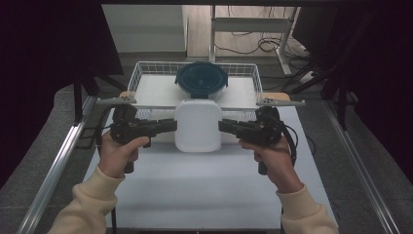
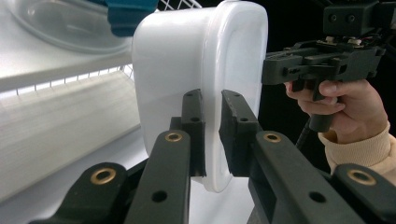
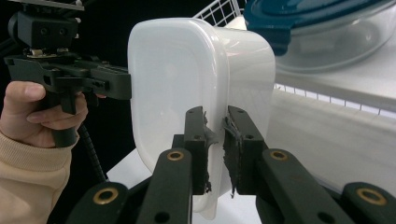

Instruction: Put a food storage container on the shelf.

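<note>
Both grippers clamp the rim of the white tub [image 1: 197, 126], the left gripper [image 1: 171, 125] on its left edge, the right gripper [image 1: 223, 126] on its right, just in front of the wire basket [image 1: 141, 73]. The high view shows a blue-lidded bowl [image 1: 201, 79] in the basket behind the tub; each gripper view shows the rim pinched between narrow jaws.

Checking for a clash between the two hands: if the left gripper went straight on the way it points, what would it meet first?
The left gripper is already shut on the white container's rim, so it meets that container at once. Beyond it, the right gripper faces it across the container.
</note>
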`<action>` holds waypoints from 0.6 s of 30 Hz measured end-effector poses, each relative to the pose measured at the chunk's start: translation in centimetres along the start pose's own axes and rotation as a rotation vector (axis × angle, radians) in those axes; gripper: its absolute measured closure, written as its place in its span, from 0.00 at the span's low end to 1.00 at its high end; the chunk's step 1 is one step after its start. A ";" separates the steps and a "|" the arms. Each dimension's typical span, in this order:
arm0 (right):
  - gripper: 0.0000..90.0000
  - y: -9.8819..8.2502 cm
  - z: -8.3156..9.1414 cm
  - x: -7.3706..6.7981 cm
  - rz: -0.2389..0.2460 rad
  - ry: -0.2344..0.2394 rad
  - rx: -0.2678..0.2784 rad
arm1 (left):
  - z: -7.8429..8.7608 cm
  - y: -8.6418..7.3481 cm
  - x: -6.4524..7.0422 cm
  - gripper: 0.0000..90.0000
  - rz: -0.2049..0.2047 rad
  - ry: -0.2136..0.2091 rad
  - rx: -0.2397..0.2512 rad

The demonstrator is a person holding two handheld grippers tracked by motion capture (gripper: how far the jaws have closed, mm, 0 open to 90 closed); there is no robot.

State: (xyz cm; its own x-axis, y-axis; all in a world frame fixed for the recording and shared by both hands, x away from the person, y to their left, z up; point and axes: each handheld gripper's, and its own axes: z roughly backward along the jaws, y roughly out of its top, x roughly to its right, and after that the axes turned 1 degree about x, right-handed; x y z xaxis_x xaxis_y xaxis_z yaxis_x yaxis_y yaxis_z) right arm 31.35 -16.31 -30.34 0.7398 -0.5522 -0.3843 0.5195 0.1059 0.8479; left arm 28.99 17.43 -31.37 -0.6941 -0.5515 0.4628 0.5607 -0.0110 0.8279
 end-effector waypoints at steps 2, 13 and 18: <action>0.88 0.3 0.0 -0.1 0.001 -0.002 0.001 | 0.0 0.4 0.0 0.90 0.001 0.000 0.001; 0.88 2.6 -0.2 -0.2 0.009 -0.012 -0.007 | 0.4 2.6 -0.4 0.90 -0.001 0.006 0.003; 0.88 4.0 -0.3 -0.1 0.012 -0.017 -0.005 | 0.4 4.1 -0.5 0.90 0.001 0.008 0.004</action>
State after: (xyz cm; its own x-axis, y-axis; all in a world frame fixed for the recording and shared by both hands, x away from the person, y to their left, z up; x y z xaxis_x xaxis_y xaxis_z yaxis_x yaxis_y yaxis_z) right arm 33.49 -15.58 -27.00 0.7384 -0.5650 -0.3682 0.5132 0.1167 0.8503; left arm 31.45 18.00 -28.11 -0.6898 -0.5584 0.4608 0.5595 -0.0072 0.8288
